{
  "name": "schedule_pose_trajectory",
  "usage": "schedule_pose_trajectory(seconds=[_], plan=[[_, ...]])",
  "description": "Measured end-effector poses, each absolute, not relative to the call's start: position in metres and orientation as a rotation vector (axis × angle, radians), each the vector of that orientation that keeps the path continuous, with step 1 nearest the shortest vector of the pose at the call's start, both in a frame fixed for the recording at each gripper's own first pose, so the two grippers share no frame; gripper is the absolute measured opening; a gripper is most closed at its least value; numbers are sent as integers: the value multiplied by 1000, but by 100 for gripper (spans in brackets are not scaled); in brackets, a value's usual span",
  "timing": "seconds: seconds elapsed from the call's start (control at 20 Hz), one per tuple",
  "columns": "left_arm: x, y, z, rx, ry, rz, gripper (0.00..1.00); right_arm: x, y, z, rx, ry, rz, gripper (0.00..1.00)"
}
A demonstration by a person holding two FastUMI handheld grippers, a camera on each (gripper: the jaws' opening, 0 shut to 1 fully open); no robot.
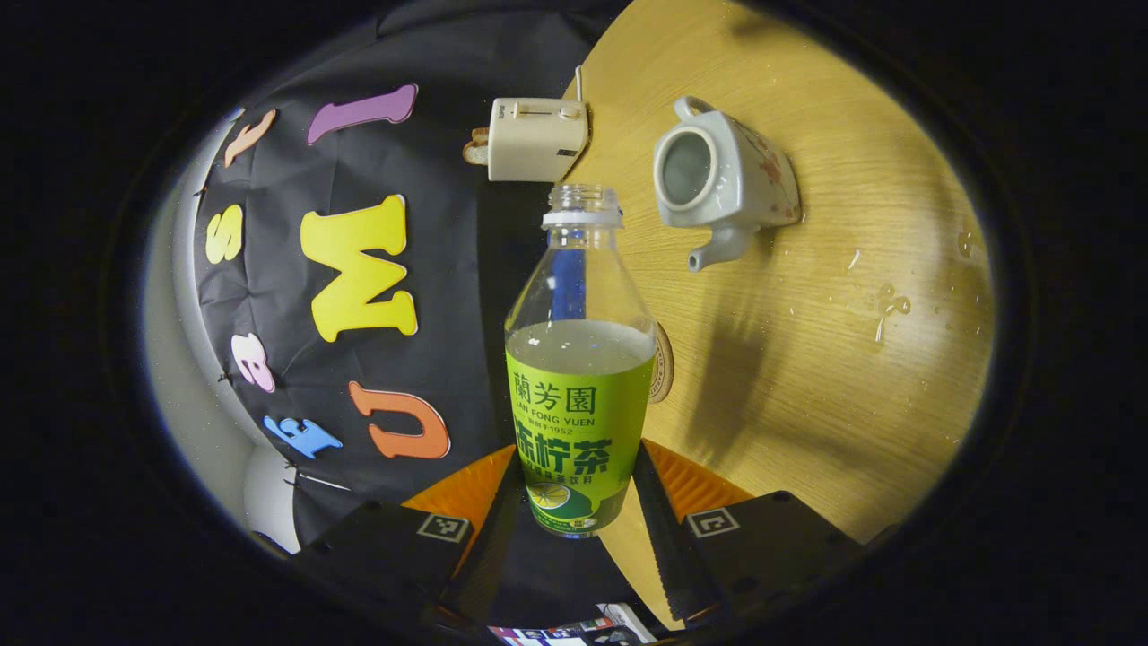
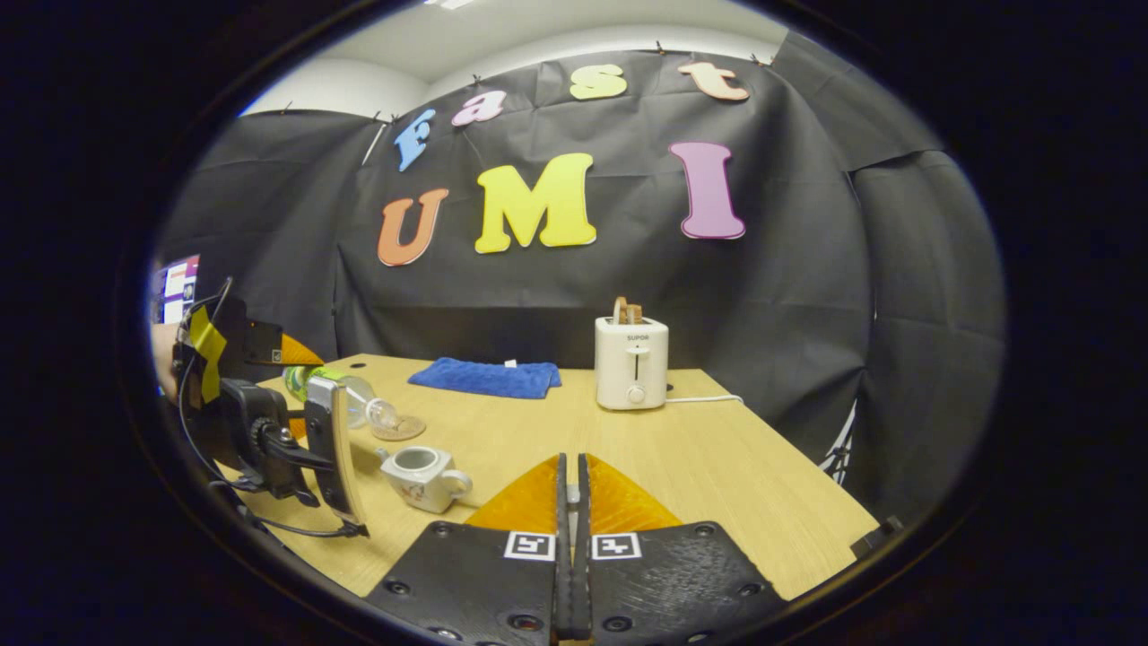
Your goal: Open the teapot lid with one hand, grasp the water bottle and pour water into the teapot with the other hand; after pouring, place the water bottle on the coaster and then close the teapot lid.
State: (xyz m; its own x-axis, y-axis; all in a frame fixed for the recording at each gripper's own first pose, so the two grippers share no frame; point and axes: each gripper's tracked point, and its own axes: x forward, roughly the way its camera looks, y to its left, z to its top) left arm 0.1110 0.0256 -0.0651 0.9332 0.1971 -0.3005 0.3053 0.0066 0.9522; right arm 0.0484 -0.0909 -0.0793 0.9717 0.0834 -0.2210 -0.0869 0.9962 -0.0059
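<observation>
Water bottle (image 1: pixel 579 377), clear plastic with a green label wrap and no cap, sits clamped between the two fingers of the left gripper (image 1: pixel 578 516), which press on its lower body from either side. In the left gripper view the bottle runs straight ahead along the fingers, mouth pointing away. In the right gripper view the bottle (image 2: pixel 345 395) lies tilted near horizontal, mouth toward a round brown coaster (image 2: pixel 400 429) on the tan wooden tabletop (image 2: pixel 717 467).

The small white ceramic teapot (image 1: pixel 722 179) with a faint red floral print stands ahead and to the right of the bottle's mouth, apart from it. Its lid is off; the opening shows a pale interior, and whether water lies in it cannot be told. The bottle holds a cloudy pale liquid to about the top edge of its label.

The right gripper (image 2: pixel 571 502) is closed, fingers pressed together; no lid is visible between them.

Risks, as a judgement: the open bottle could spill onto the table if tipped further before its mouth is over the teapot's narrow opening. Droplets (image 1: pixel 888 305) already lie on the wood to the right, so a wet base could slide on the coaster.
</observation>
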Motion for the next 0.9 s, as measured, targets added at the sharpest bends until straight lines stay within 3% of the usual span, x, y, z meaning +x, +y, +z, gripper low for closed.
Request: schedule_pose_trajectory(seconds=[0.9], plan=[[126,6,-40,1860,320,-48,72,46,-108,-84,0,220,63,0]])
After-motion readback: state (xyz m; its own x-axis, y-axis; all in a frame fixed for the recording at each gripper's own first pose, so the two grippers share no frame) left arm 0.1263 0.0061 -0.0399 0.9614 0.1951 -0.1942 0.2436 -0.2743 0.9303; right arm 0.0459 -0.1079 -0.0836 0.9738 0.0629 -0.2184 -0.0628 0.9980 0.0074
